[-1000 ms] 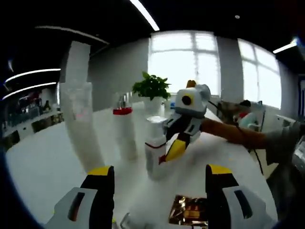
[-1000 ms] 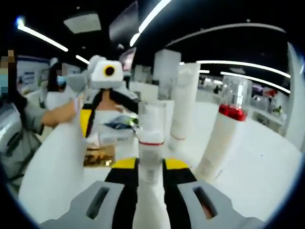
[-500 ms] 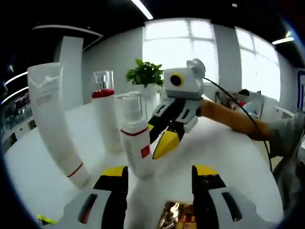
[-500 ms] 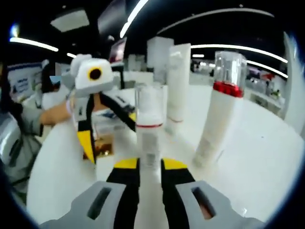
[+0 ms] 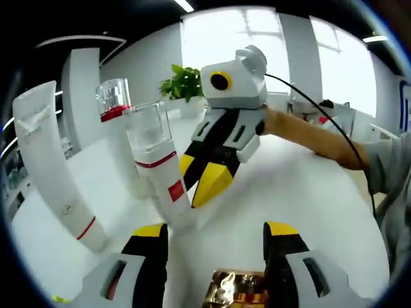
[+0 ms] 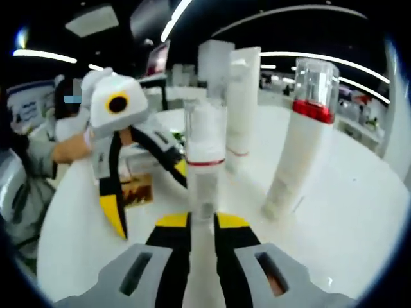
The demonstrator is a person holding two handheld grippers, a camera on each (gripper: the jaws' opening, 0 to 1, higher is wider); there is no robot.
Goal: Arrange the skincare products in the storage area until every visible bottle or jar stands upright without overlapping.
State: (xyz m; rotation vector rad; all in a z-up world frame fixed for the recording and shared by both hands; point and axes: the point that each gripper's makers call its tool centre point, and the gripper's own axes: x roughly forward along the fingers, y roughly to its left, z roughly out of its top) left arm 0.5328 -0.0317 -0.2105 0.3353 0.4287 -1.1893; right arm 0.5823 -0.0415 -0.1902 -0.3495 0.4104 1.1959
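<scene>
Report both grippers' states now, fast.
Left gripper: open, holding nothing.
Right gripper: shut on the white bottle with the red band and clear cap.

White table (image 5: pixel 308 192), three white bottles standing, gold packet (image 5: pixel 234 292)

light: bright windows (image 5: pixel 282 58), ceiling strips (image 6: pixel 186 13) | edges: fisheye-warped | focus: soft, glare on table (image 5: pixel 308 192)

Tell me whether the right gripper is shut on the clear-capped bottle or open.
Shut on it: in the right gripper view the right gripper has both yellow-tipped jaws pressed against the clear-capped bottle, which stands upright between them.
</scene>
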